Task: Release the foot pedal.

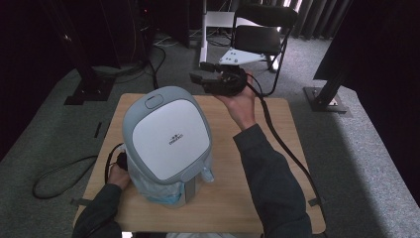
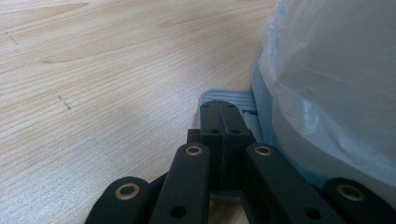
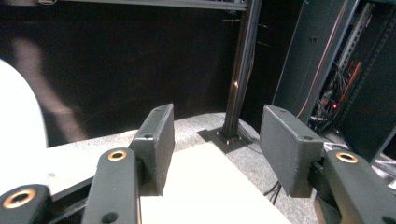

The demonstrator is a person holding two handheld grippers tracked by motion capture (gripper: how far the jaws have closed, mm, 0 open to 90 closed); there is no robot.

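A small grey pedal bin with a white lid (image 1: 168, 136) stands on the wooden table (image 1: 237, 198), lined with a pale blue plastic bag (image 2: 327, 84). My left gripper (image 1: 120, 159) sits low against the bin's left side, half hidden behind it. Its jaws (image 2: 223, 106) are shut with nothing between them, and their tips rest over the bin's grey ridged pedal (image 2: 236, 96). My right gripper (image 1: 199, 72) is held up over the table's far edge, beyond the bin. It stands open (image 3: 215, 140) and empty, with the white lid's edge (image 3: 18, 121) at the left.
A black folding chair (image 1: 260, 34) and a white stand base (image 1: 242, 57) are on the carpet behind the table. Dark frame posts stand at the back left (image 1: 86, 74) and right (image 1: 329, 91). Cables (image 1: 59, 173) trail over the floor at left.
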